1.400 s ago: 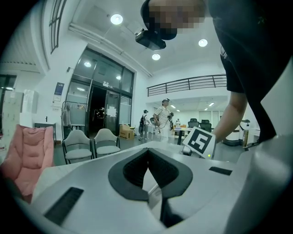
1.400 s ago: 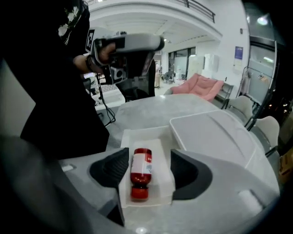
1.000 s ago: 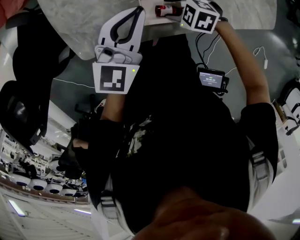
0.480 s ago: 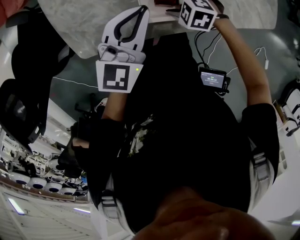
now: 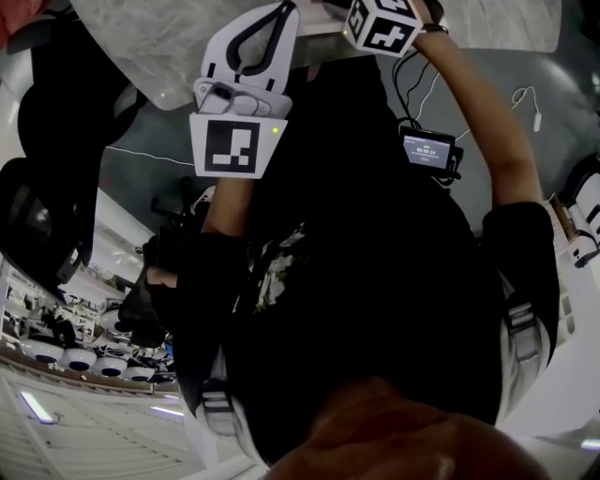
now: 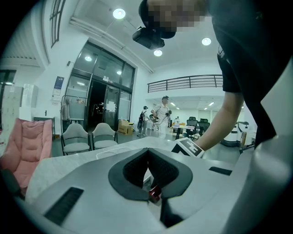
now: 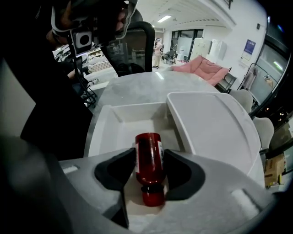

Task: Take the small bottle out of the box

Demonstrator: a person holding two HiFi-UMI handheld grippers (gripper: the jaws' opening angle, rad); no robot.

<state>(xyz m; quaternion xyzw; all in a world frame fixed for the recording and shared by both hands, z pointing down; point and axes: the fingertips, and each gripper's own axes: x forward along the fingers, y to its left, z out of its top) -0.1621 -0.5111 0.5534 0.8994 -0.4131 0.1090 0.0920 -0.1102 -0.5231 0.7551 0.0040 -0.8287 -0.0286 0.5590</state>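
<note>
Small bottle (image 7: 149, 167): red, lying on its side on the floor of the open white box (image 7: 110, 132), cap end toward the right gripper's camera, base toward the far wall. It is still in the box, not lifted. Right claw (image 7: 149, 155) points steeply down into the box with the bottle between its jaws. The jaws have just been closing, and the dark pads (image 7: 129, 161) now sit against both sides of the bottle body, so the claw is clamped on it.

White lid (image 7: 210, 132) lies flat just beside the box, on the right in the right gripper view. Box and lid sit on a pale marble tabletop (image 7: 137, 87).

Left claw (image 6: 147, 153): held near level above the tabletop edge, jaws together at the tips, nothing between them. A red bit of the bottle shows beyond it, through the slit under the tips.

Head view: the right gripper's marker cube (image 5: 382, 23) is at the top edge, over the box area, with the person's forearm (image 5: 487, 122) stretched toward it. The box itself is mostly out of frame there.
</note>
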